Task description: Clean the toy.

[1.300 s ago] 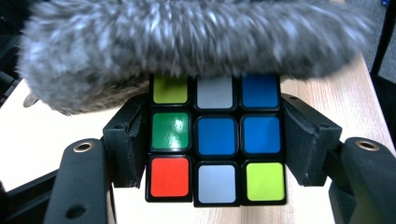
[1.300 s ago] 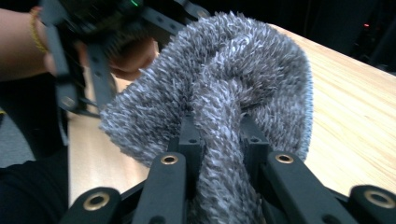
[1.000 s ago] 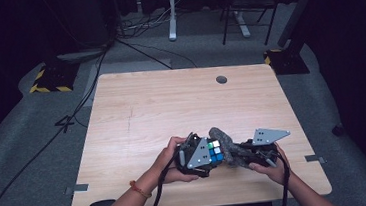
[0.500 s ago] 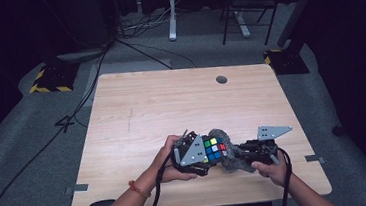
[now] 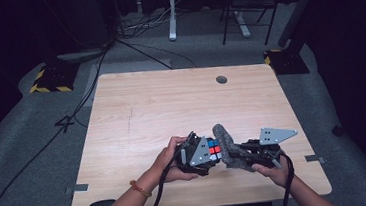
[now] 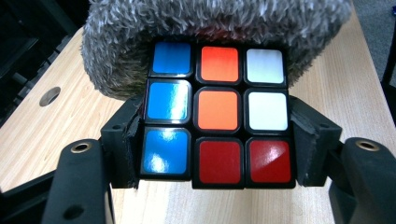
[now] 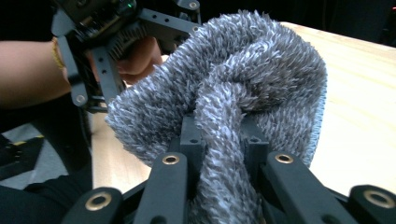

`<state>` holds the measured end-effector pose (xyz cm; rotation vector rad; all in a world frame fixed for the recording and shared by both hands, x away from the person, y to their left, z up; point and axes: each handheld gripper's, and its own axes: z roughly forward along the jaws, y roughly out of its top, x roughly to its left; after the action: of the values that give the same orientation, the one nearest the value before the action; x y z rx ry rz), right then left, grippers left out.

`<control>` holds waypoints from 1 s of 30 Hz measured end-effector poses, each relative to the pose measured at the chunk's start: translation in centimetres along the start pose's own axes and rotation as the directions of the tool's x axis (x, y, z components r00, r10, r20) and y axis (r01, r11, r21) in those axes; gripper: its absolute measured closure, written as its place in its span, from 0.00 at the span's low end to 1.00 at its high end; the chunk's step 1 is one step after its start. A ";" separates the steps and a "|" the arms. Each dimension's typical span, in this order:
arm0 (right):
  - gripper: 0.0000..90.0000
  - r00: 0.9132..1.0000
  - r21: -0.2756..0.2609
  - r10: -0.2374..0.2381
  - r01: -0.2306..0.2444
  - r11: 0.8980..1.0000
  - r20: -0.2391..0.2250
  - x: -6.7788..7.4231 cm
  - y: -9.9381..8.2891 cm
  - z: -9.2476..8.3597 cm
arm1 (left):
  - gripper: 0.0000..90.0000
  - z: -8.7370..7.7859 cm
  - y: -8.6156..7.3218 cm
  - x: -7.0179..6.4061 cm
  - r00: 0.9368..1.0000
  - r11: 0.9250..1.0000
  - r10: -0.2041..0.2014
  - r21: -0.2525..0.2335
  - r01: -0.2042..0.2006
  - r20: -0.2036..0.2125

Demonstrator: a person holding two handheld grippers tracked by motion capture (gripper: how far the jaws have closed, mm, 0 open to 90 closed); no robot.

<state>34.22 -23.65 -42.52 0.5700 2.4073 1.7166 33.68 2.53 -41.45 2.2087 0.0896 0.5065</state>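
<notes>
While the left claw [image 6: 217, 154] clamps a Rubik's cube [image 6: 217, 112] above the worktop [image 5: 161, 105], the right claw [image 7: 223, 154] grips a grey fluffy cloth [image 7: 243, 79] against it.

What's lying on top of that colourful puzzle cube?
A fluffy grey cloth, pinched in the right claw, drapes over the top of the puzzle cube, which the left claw grips by its sides. The cube's covered upper face cannot be seen.
</notes>
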 end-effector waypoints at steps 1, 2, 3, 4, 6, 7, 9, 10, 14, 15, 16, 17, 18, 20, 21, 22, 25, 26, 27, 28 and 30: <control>0.86 1.000 0.001 -0.007 0.007 1.000 0.005 0.0 0.0 0.0 | 0.37 -0.1 0.0 0.0 1.000 1.000 -0.007 -0.004 0.007 0.000; 0.85 1.000 0.002 -0.009 0.009 1.000 0.009 0.0 0.0 0.0 | 0.37 -0.1 0.0 0.0 1.000 1.000 -0.006 -0.008 0.006 0.002; 0.85 1.000 0.007 -0.013 0.013 1.000 0.015 0.0 0.0 0.0 | 0.37 -0.2 0.1 0.0 1.000 1.000 -0.012 -0.010 0.012 0.002; 0.85 1.000 0.015 -0.013 0.013 1.000 0.021 -0.1 -0.1 0.1 | 0.37 -0.3 0.1 0.1 1.000 1.000 -0.013 -0.015 0.013 0.002; 0.85 1.000 0.047 0.005 -0.006 0.999 0.026 -0.4 -0.7 0.4 | 0.37 -0.5 0.1 0.2 1.000 1.000 -0.012 -0.021 0.012 0.000; 0.85 0.999 0.068 0.005 -0.008 0.998 0.033 -0.5 -0.9 0.6 | 0.37 -0.6 0.1 0.3 1.000 0.999 -0.021 -0.034 0.021 0.002; 0.85 0.999 0.100 0.014 -0.019 0.995 0.044 -0.9 -1.5 1.0 | 0.37 -0.9 0.2 0.4 1.000 0.998 -0.028 -0.050 0.029 0.010; 0.85 0.999 0.107 0.020 -0.025 0.994 0.046 -1.1 -1.6 1.1 | 0.37 -0.9 0.2 0.4 1.000 0.998 -0.025 -0.051 0.025 0.009; 0.85 0.999 0.086 0.017 -0.022 0.996 0.050 -1.0 -1.3 0.9 | 0.37 -0.6 0.3 0.3 1.000 0.999 -0.024 -0.040 0.024 0.013; 0.85 0.999 0.076 0.009 -0.013 0.997 0.050 -0.8 -1.2 0.7 | 0.37 -0.4 0.3 0.3 1.000 0.999 -0.016 -0.031 0.016 0.008; 0.85 0.999 0.062 0.005 -0.008 0.998 0.047 -0.7 -1.0 0.5 | 0.37 -0.2 0.4 0.2 1.000 0.999 -0.023 -0.028 0.024 0.013; 0.85 0.999 0.042 0.002 -0.004 0.999 0.044 -0.5 -0.7 0.2 | 0.37 -0.1 0.4 0.3 0.999 0.999 -0.026 -0.028 0.027 0.019; 0.85 0.999 0.020 0.000 -0.001 1.000 0.036 -0.4 -0.5 -0.2 | 0.37 0.0 0.4 0.3 1.000 1.000 -0.018 -0.022 0.019 0.022; 0.85 1.000 -0.014 0.009 -0.009 1.000 0.010 -0.2 -0.2 -0.6 | 0.37 0.1 0.5 0.0 1.000 1.000 -0.007 -0.018 0.007 0.018; 0.85 1.000 -0.016 0.006 -0.006 1.000 0.009 -0.1 -0.1 -0.6 | 0.37 0.1 0.5 0.0 1.000 1.000 -0.002 -0.018 0.003 0.013; 0.85 1.000 -0.011 -0.001 0.001 1.000 0.015 -0.1 -0.1 -0.6 | 0.37 -0.1 0.6 0.0 1.000 1.000 0.006 -0.021 -0.005 0.008; 0.85 1.000 0.022 0.010 -0.011 1.000 0.030 -0.3 -0.5 -0.1 | 0.37 -0.6 0.7 0.1 1.000 0.999 -0.003 -0.053 0.003 0.015; 0.85 0.999 0.045 0.007 -0.009 0.999 0.040 -0.5 -0.7 0.2 | 0.37 -0.8 0.7 0.0 1.000 0.998 -0.001 -0.061 0.002 0.015; 0.85 0.999 0.064 0.013 -0.017 0.998 0.049 -0.7 -0.9 0.5 | 0.37 -0.9 0.8 0.1 1.000 0.998 0.009 -0.067 -0.008 0.014; 0.85 0.998 0.080 0.020 -0.024 0.997 0.053 -0.7 -1.1 0.7 | 0.37 -1.0 0.9 0.0 1.000 0.997 0.006 -0.079 -0.005 0.018; 0.85 0.998 0.097 0.031 -0.035 0.995 0.047 -1.0 -1.4 1.1 | 0.37 -1.2 1.0 0.1 1.000 0.997 0.013 -0.076 -0.012 0.022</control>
<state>35.12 -23.45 -44.31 0.6572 2.4744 1.5875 33.22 2.79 -40.02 2.1417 0.0439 0.4842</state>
